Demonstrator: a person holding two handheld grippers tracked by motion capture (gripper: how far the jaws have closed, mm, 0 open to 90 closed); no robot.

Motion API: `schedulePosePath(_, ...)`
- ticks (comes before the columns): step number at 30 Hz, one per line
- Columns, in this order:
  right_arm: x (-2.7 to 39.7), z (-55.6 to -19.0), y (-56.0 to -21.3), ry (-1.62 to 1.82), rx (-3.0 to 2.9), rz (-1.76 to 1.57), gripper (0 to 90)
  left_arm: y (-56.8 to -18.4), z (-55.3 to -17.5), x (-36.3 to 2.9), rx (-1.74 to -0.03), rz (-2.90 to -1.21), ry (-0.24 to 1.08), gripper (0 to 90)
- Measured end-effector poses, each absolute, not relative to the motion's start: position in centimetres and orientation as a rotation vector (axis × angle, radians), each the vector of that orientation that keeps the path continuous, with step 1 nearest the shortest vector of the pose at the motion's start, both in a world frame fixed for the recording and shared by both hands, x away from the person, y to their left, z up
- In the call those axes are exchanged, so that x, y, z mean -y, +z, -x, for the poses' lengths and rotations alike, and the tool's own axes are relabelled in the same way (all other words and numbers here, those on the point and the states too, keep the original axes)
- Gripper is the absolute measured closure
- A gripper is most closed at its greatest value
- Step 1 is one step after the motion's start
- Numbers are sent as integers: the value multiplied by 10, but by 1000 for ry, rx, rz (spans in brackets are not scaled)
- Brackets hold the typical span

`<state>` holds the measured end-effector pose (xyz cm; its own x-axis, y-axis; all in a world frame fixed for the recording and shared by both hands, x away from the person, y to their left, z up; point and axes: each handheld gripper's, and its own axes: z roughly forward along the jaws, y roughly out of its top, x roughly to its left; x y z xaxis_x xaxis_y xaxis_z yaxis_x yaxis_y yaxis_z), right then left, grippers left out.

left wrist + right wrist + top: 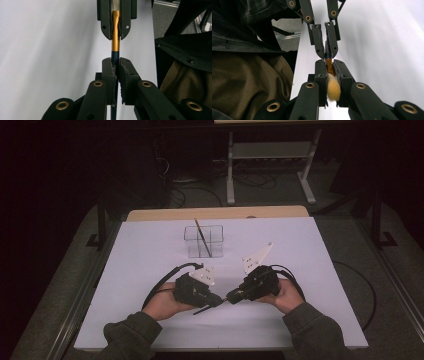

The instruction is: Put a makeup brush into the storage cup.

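Note:
A paintbrush (pixel 115 42) with a dark handle, gold ferrule and pale bristles (pixel 333 88) is held level between both grippers, just above the white table top (pixel 150 255). My left gripper (pixel 220 301) (pixel 117 61) is shut on the dark handle just below the ferrule. The handle's tail (pixel 200 311) pokes out beneath it. My right gripper (pixel 230 297) (pixel 329 62) is shut on the ferrule, with the bristles lying between its pads. The two sets of jaws meet tip to tip at the front middle of the table.
A clear divided holder (pixel 203 241) stands at the back middle with another thin brush (pixel 202 236) leaning in it. The table's wooden back edge (pixel 215 213) lies behind it. A metal stand (pixel 270 165) and cables are on the floor beyond. The person's sleeves (pixel 127 332) come in at the front edge.

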<state>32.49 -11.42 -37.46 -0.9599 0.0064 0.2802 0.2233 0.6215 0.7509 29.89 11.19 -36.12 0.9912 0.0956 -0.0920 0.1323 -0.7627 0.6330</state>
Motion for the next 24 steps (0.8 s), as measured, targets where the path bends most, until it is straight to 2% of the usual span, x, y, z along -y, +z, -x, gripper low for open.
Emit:
schedulePosePath(4,117,-326,-373,-1253,2603,197,818,-362,-300,-113,-174,-2463,-93,749)
schedulePosePath(11,116,-325,-364,-1234,2632,168,819,-363,-300,-112,-157,-2514,-95,749)
schedulePosePath(13,115,-325,-360,-1227,2644,155,819,-364,-299,-111,-163,-2517,-94,761)
schedulePosePath(15,114,-324,-358,-1222,2647,151,819,-363,-300,-110,-152,-2520,-94,813)
schedulePosePath(19,113,-324,-356,-1231,2657,147,814,-363,-300,-110,-149,-2514,-82,833)
schedulePosePath(21,114,-326,-356,-1245,2649,167,777,-362,-300,-111,-165,-2500,-77,835)
schedulePosePath(23,116,-327,-357,-1254,2639,200,671,-361,-300,-113,-183,-2480,-67,836)
schedulePosePath(24,117,-329,-357,-1263,2643,228,653,-361,-301,-114,-186,-2476,-61,836)
